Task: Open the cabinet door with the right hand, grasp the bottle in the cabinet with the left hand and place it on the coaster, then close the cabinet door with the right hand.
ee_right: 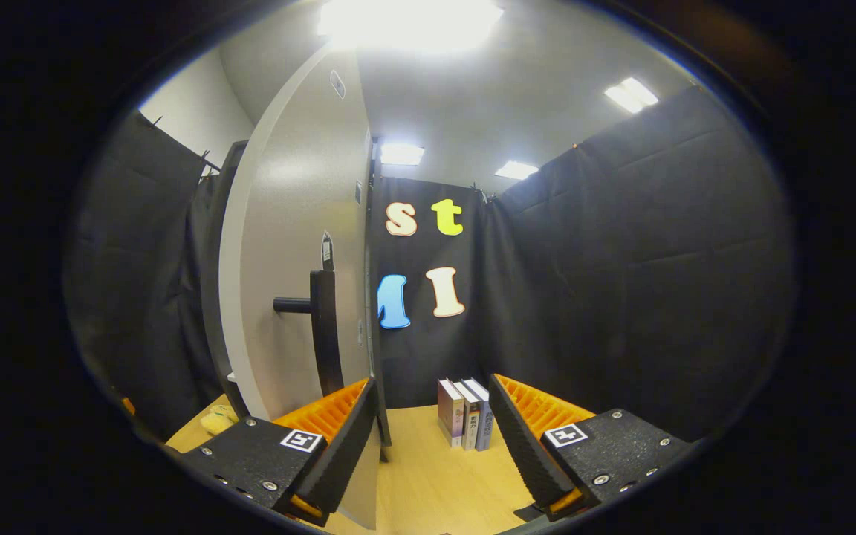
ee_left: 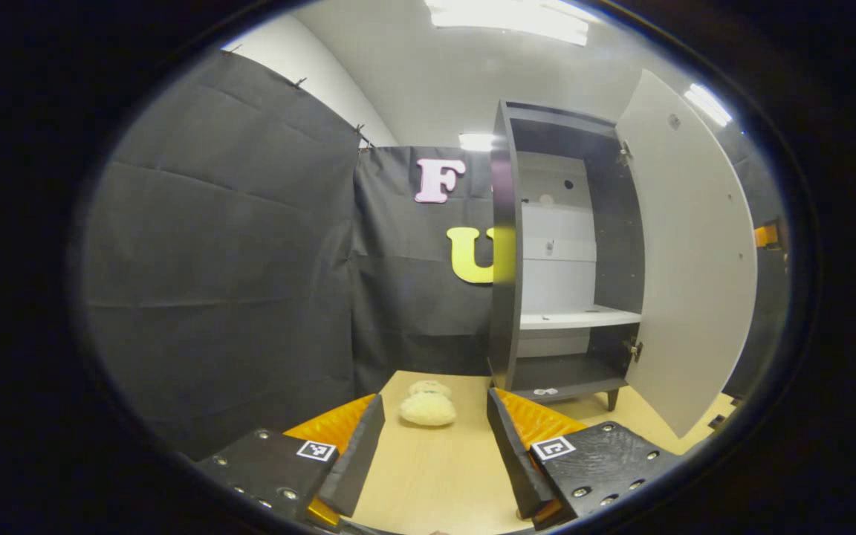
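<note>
Currently cabinet door swung wide open to the right, cabinet shelves bare. Left gripper fingers apart, nothing between, over the table; fluffy cream object (coaster? can't tell) just ahead. Right gripper fingers apart, beside the door's handle; books far.

You see a dark grey cabinet with a white door, white shelf, black handle, a cream plush toy on the pale wooden table.
</note>
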`<state>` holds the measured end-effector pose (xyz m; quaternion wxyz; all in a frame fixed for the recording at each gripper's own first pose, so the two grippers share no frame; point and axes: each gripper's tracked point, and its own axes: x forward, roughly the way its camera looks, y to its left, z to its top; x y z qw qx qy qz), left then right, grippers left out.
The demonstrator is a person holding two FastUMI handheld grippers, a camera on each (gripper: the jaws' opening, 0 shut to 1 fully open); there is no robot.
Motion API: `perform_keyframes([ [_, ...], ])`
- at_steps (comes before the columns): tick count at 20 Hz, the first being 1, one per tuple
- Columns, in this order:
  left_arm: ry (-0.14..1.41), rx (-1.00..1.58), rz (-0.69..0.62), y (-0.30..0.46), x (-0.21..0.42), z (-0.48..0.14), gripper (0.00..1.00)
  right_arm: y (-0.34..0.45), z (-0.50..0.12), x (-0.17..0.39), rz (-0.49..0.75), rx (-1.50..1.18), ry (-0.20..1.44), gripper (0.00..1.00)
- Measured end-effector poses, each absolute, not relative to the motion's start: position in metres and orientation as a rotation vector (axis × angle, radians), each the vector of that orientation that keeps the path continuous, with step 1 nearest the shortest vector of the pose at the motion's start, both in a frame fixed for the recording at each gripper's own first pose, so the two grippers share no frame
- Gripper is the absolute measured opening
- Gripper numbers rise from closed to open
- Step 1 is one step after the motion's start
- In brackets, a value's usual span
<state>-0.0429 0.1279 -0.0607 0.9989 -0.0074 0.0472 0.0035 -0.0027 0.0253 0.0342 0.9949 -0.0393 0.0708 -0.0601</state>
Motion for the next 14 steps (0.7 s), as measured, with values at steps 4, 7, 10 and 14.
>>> perform_keyframes([
  [4, 0.09, -0.011, 0.022, 0.144, -0.046, -0.063, 0.85, 0.062, 0.031, 0.002, -0.059, -0.086, 0.139, 0.93],
  [7, 0.085, 0.001, 0.048, 0.172, -0.061, -0.057, 0.85, 0.09, 0.03, 0.007, -0.026, -0.099, 0.129, 0.93],
  [10, 0.083, 0.012, 0.074, 0.186, -0.071, -0.057, 0.85, 0.116, 0.028, 0.014, 0.008, -0.109, 0.123, 0.93],
  [14, 0.082, 0.023, 0.115, 0.206, -0.081, -0.057, 0.85, 0.143, 0.021, 0.028, 0.054, -0.085, 0.119, 0.93],
])
